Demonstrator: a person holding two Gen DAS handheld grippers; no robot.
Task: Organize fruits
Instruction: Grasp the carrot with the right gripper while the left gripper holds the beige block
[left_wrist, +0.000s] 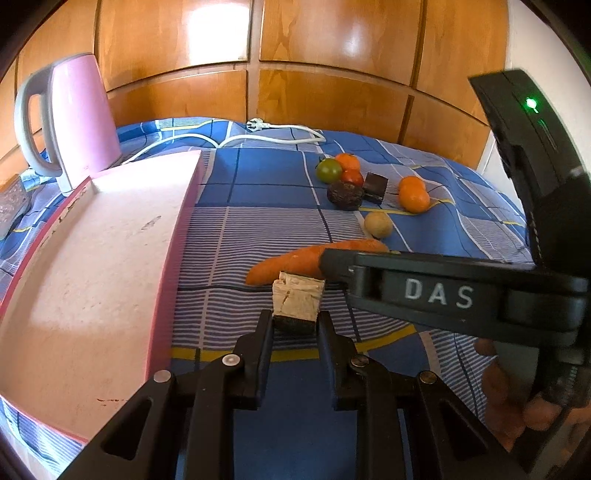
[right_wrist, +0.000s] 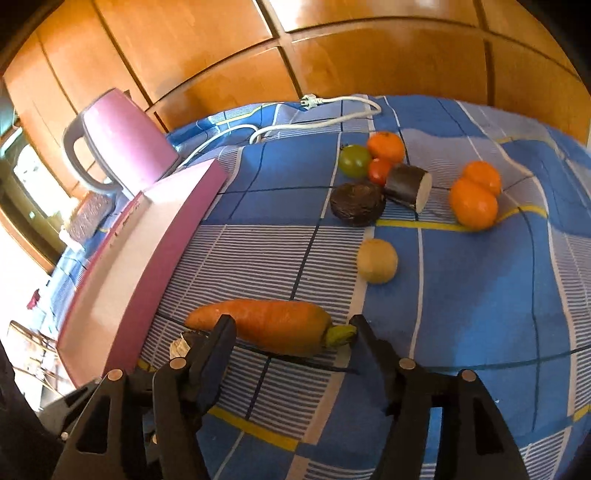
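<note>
My left gripper (left_wrist: 295, 323) is shut on a dark-skinned, pale-fleshed vegetable chunk (left_wrist: 298, 300), just above the blue checked cloth beside the pink box lid (left_wrist: 92, 280). My right gripper (right_wrist: 291, 328) is open, its fingers either side of a carrot (right_wrist: 262, 325) lying on the cloth; the carrot also shows in the left wrist view (left_wrist: 295, 260). Further back lie oranges (right_wrist: 474, 201), a green tomato (right_wrist: 354, 159), a red tomato (right_wrist: 378, 170), an avocado (right_wrist: 356, 203), a dark chunk (right_wrist: 408, 186) and a pale round fruit (right_wrist: 377, 260).
A pink kettle (left_wrist: 79, 118) stands at the back left, with its white cord (left_wrist: 280, 133) across the cloth. A wooden panelled wall (left_wrist: 295, 55) runs behind. A textured block (right_wrist: 90, 216) lies left of the lid.
</note>
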